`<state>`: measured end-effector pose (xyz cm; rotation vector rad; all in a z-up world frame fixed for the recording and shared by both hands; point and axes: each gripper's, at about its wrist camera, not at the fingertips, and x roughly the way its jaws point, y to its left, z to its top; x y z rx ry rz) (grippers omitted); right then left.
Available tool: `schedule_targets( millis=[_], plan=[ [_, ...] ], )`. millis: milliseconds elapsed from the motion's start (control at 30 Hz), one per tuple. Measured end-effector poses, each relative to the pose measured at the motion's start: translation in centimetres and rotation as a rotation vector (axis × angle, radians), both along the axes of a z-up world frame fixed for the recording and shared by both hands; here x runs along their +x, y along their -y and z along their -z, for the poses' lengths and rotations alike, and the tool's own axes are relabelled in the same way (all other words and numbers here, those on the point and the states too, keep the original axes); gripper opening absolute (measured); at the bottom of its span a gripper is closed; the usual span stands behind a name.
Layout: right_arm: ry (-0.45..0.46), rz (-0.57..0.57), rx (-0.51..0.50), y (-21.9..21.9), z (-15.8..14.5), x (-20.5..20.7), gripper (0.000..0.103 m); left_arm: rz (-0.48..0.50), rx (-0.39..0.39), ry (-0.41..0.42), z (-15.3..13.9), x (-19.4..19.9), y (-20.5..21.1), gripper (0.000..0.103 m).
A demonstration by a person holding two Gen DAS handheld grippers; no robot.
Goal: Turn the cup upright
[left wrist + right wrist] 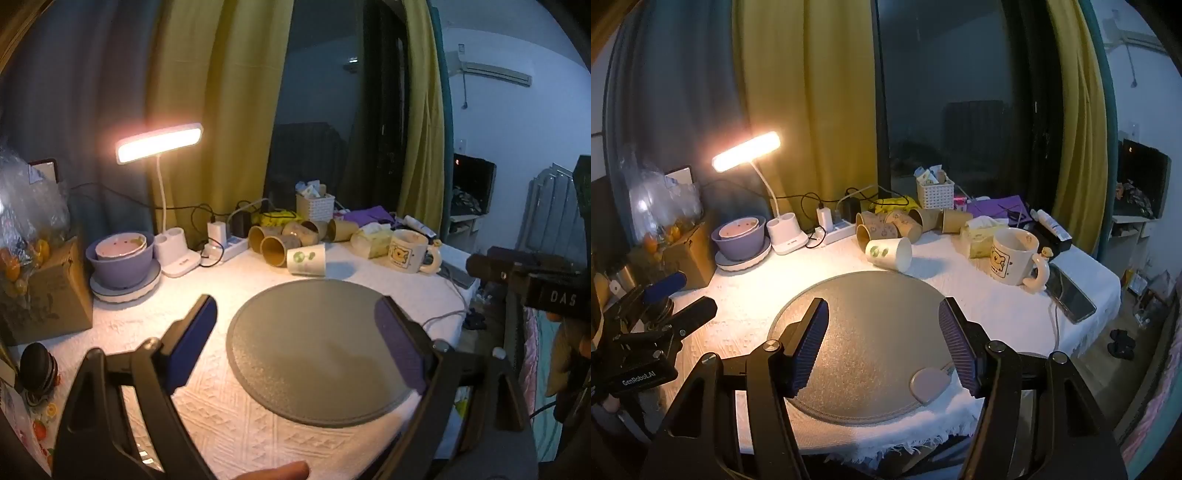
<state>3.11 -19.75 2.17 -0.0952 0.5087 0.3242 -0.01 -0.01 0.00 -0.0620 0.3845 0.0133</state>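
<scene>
A white paper cup with green prints (306,260) lies on its side on the white tablecloth, just past the far edge of a round grey mat (317,354). In the right wrist view the cup (888,254) has its mouth toward the right. My left gripper (295,306) is open and empty, hovering over the near part of the mat. My right gripper (882,314) is open and empty above the mat (871,332), well short of the cup. The left gripper also shows at the left edge of the right wrist view (679,295).
Several brown paper cups (897,221) lie heaped behind the white cup. A bear mug (1014,256) stands at the right, with a tissue pack (979,236) and a phone (1071,295). At the left are a lit desk lamp (748,151), stacked bowls (740,236) and a cardboard box (44,295).
</scene>
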Motion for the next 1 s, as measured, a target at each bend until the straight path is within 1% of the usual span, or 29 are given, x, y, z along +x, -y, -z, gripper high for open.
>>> schedule_targets(
  millis=[100, 167, 500, 667, 833, 1000],
  plan=[
    [-0.004, -0.003, 0.006, 0.0, 0.0, 0.0, 0.065, 0.001, -0.007, -0.002, 0.1, 0.1, 0.1, 0.088],
    [0.001, -0.005, 0.004, 0.0, 0.1, 0.0, 0.065, -0.002, -0.027, -0.009, 0.1, 0.2, -0.2, 0.088],
    [0.004, -0.004, 0.001, -0.1, -0.4, -0.2, 0.065, -0.005, -0.012, 0.002, -0.5, 0.2, 0.5, 0.088],
    [0.008, -0.003, -0.001, -0.3, -0.3, -0.3, 0.065, 0.019, -0.026, -0.005, -1.3, 0.2, 0.4, 0.088],
    [0.011, -0.004, -0.002, -0.3, -0.2, -0.3, 0.065, 0.02, -0.036, 0.009, -1.1, -0.3, -0.2, 0.088],
    [0.011, -0.006, -0.001, -0.3, -0.2, -0.3, 0.065, 0.029, -0.037, 0.002, -0.9, -0.1, -0.4, 0.088]
  ],
)
